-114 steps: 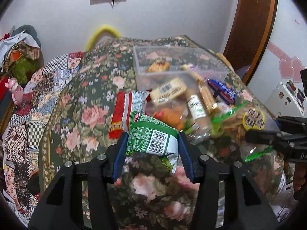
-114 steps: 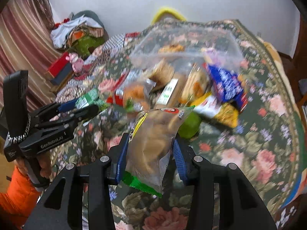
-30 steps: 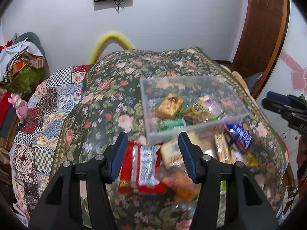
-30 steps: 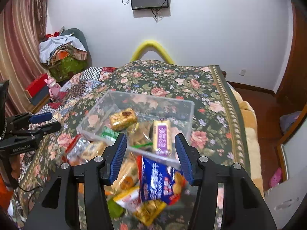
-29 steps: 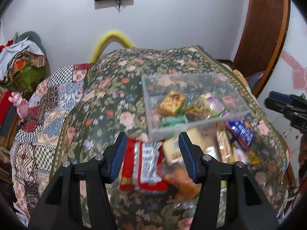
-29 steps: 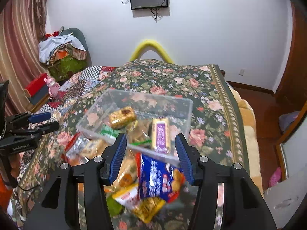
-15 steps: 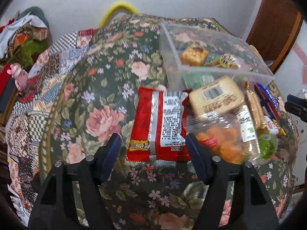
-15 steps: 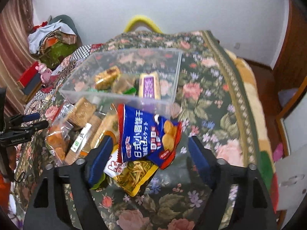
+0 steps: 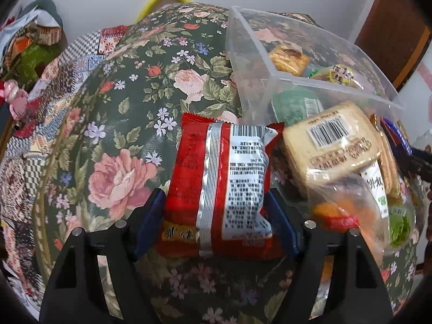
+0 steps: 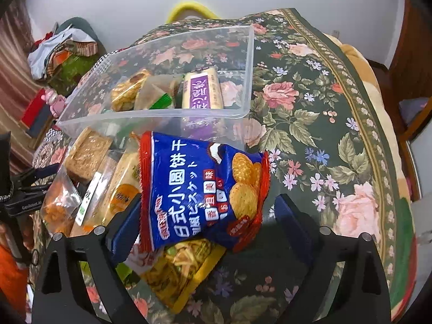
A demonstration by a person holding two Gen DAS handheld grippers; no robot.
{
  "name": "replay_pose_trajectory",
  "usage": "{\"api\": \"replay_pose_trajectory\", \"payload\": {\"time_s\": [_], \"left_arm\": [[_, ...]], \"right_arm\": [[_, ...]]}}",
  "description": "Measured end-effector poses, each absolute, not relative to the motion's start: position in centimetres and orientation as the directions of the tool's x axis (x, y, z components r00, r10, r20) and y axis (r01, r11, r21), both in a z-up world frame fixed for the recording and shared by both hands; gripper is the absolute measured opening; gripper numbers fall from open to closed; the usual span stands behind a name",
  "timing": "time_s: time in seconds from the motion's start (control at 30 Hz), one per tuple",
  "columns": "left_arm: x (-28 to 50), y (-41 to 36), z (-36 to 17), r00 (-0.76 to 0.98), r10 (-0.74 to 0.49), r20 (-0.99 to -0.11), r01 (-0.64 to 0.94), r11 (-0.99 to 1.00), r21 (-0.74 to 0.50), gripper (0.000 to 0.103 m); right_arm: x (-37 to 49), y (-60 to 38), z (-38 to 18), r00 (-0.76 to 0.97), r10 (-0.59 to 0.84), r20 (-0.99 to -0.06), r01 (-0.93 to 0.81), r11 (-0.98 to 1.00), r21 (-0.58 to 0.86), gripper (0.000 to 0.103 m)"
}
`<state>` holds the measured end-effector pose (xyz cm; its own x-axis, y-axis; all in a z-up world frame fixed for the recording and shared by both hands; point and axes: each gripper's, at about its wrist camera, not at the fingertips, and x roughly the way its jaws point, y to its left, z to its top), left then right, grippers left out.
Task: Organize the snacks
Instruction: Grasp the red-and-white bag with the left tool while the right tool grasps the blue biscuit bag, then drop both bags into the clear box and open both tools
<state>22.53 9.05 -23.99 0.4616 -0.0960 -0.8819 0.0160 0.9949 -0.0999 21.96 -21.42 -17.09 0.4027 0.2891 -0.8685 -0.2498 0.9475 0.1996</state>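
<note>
My left gripper [image 9: 214, 221] is open with its pads on either side of a red snack packet [image 9: 221, 183] that lies on the floral cloth. My right gripper [image 10: 205, 221] is open around the near end of a blue biscuit bag [image 10: 199, 191], which lies on a yellow snack bag [image 10: 181, 267]. A clear plastic bin [image 10: 151, 114] behind them holds several packets, among them a purple-labelled bar [image 10: 202, 94]; it also shows in the left wrist view [image 9: 334, 87].
A pile of loose snacks lies between the grippers: a beige cracker pack [image 9: 332, 145], a clear bag of orange pieces [image 9: 343, 210], a brown biscuit pack [image 10: 86, 156]. The floral table edge [image 10: 388, 189] runs down the right. Clothes [image 10: 62, 51] lie at far left.
Both grippers have come down and forward from above the bin to the snack pile. The left now brackets the red packet and the right brackets the blue bag.
</note>
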Motion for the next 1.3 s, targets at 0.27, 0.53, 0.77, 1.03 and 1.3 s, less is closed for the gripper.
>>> {"api": "replay_pose_trajectory", "payload": {"time_s": [0.27,0.53,0.77,1.03,1.3], "left_arm": [[22.7,9.4,-24.3,0.481,-0.096,-0.871,0.0,0.994,-0.11,0.075],[21.7,9.4,-24.0,0.495,-0.085,-0.865,-0.011,0.994,-0.104,0.067],[19.8,9.4,-21.9,0.536,-0.065,-0.841,-0.014,0.996,-0.086,0.067],[18.1,9.1,-17.8,0.606,-0.059,-0.793,-0.004,0.997,-0.077,0.067],[17.9,7.8,-13.6,0.668,-0.076,-0.74,0.021,0.996,-0.083,0.067]], "right_arm": [[22.6,-20.9,-17.9,0.412,0.279,-0.868,-0.243,0.951,0.19,0.093],[22.4,-22.0,-17.7,0.422,0.309,-0.853,-0.229,0.946,0.229,0.08],[21.7,-22.6,-17.0,0.435,0.313,-0.844,-0.212,0.947,0.242,0.072],[20.0,-23.3,-14.5,0.492,0.305,-0.815,-0.212,0.95,0.228,0.07],[19.3,-23.6,-11.1,0.561,0.307,-0.769,-0.228,0.95,0.213,0.071]]}}
